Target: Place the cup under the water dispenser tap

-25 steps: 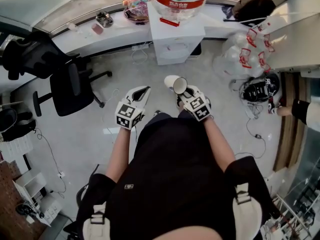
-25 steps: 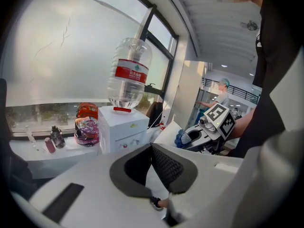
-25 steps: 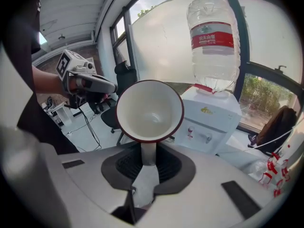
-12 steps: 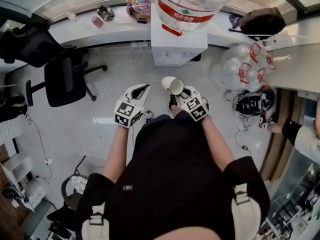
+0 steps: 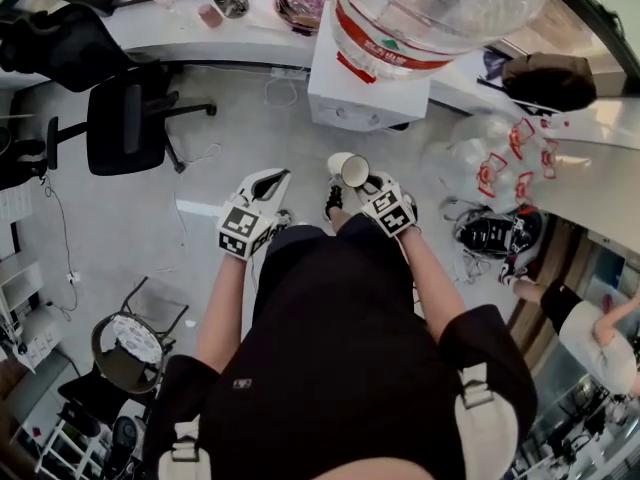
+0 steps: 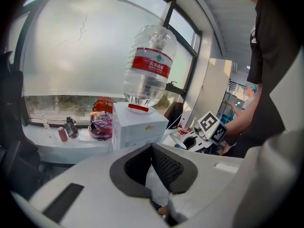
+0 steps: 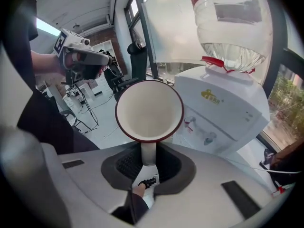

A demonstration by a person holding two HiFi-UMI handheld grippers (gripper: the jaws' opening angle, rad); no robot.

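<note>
The right gripper (image 7: pixel 148 161) clamps the cup (image 7: pixel 148 109) by its handle alone, short of the dispenser (image 7: pixel 223 110), mouth turned away from it. The cup could swivel on that thin hold (or clip the taps (image 7: pixel 199 129)). The left gripper (image 6: pixel 151 171) gapes, empty.

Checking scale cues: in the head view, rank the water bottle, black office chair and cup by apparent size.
1. water bottle, partly because it sits nearest the camera
2. black office chair
3. cup, clearly smallest
</note>
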